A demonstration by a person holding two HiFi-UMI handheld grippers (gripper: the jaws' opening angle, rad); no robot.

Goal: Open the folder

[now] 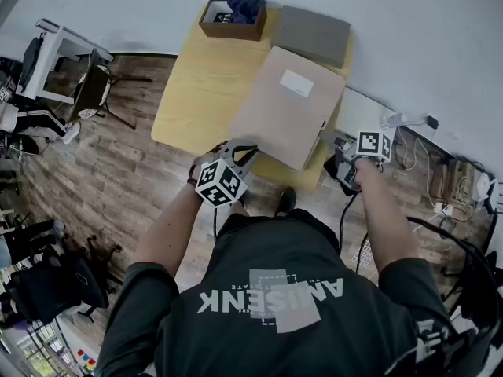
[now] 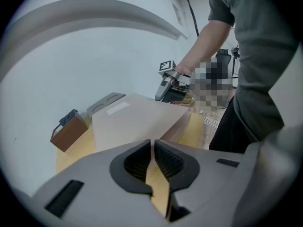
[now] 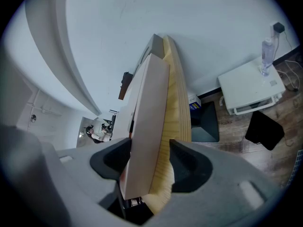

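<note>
Left tongs (image 2: pixel 151 145) are squeezed almost shut. They pinch the folder (image 1: pixel 287 116) by its thin top sheet, at the corner near 7 o'clock. That sheet is lifted a little off the rest. The folder is light brown with a white label and lies slanted on the yellow wooden table (image 1: pixel 200 85). At its 11 o'clock sits a brown box (image 1: pixel 233 28) with a dark cloth inside. At its 12 o'clock lies a flat grey pad (image 1: pixel 314 34). Right tongs (image 3: pixel 150 151) stand wide at the folder's 4 o'clock side. The folder's edge and the table's edge are both between the jaws, which do not squeeze them.
</note>
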